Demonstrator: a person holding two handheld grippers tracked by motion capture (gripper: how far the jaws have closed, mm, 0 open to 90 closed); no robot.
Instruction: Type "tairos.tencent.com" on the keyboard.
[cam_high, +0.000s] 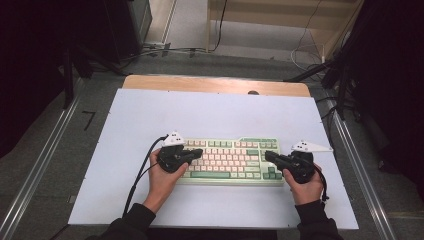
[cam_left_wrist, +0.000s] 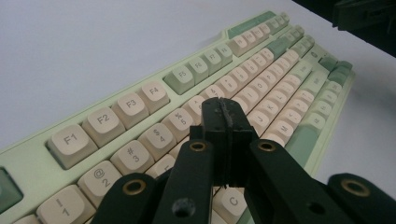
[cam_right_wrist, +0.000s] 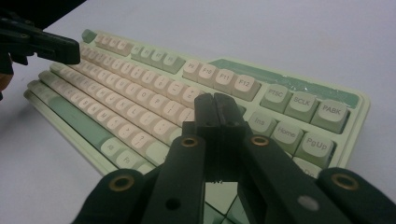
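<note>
The keyboard (cam_high: 230, 161) lies on the white table (cam_high: 210, 112) beneath both grippers, the left gripper (cam_left_wrist: 226, 114) over its number row and the right gripper (cam_right_wrist: 218, 108) over its navigation keys, each with jaws pressed together on nothing.

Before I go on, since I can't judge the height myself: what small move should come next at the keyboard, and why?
Probably ease the left hand-held gripper straight down onto a key. Its jaws are shut with nothing between them, poised over the number row of the keyboard, as is the right hand-held gripper near the Ins key.
</note>
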